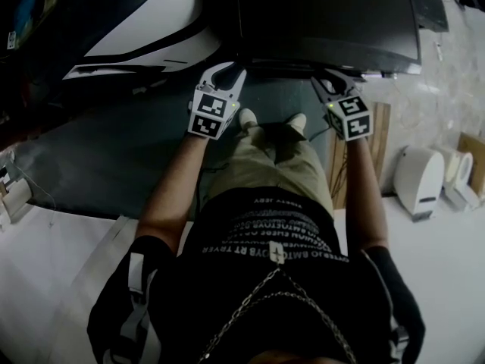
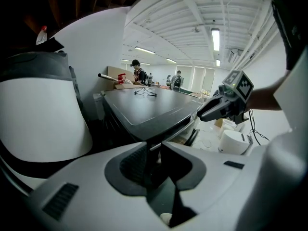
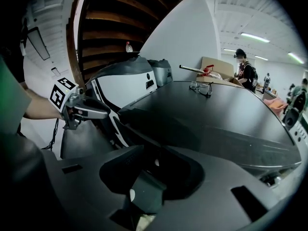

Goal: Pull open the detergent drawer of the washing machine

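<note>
The dark washing machine (image 1: 326, 14) stands in front of me, its flat top (image 3: 211, 114) filling the right gripper view. I cannot make out the detergent drawer; only a control panel with a knob (image 3: 292, 121) shows at the machine's right edge. My left gripper (image 1: 226, 70) hangs just off the machine's front left corner, its jaws a narrow gap apart (image 2: 154, 146) with nothing between them. My right gripper (image 1: 326, 78) hovers at the front edge (image 1: 333, 61) further right, jaws slightly apart (image 3: 153, 150) and empty. Each gripper shows in the other's view (image 2: 202, 114) (image 3: 107, 113).
A white-and-black curved machine (image 1: 144, 29) stands to the left of the washer. A pair of glasses (image 3: 202, 88) lies on the washer's top. A small white appliance (image 1: 417, 180) and a wooden board (image 1: 379, 139) are on the floor to the right. People (image 2: 139, 75) stand far behind.
</note>
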`<state>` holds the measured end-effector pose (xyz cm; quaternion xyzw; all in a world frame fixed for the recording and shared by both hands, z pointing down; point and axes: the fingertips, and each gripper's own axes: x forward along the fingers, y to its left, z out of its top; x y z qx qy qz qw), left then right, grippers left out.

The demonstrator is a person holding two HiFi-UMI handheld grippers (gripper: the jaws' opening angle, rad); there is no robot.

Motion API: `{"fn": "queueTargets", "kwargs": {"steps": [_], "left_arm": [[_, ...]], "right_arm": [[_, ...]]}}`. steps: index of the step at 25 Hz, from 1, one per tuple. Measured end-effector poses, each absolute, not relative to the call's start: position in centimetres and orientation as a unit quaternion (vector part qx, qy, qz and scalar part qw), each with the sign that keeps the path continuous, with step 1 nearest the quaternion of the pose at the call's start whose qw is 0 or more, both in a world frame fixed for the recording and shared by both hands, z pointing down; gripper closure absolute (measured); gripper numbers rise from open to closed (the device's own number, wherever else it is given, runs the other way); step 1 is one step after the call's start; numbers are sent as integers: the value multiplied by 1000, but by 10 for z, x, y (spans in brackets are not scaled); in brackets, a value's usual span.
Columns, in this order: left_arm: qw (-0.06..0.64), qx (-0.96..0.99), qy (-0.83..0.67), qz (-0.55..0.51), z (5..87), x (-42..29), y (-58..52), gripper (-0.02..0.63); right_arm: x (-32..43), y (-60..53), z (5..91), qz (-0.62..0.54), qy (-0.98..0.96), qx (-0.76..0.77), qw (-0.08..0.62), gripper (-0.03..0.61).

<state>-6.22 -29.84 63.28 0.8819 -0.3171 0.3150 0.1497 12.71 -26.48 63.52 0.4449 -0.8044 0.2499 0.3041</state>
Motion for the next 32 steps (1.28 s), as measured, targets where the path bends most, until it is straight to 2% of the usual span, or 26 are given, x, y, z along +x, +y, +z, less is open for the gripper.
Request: {"fn": "queueTargets", "kwargs": {"steps": [14, 32], "left_arm": [[165, 882, -287, 334, 655, -54, -303, 518], [188, 885, -276, 325, 660, -55, -296, 520]], "right_arm": [[113, -279, 661, 257, -802, 428, 328, 483], [115, -269, 665, 292, -782, 453, 315, 479]]}}
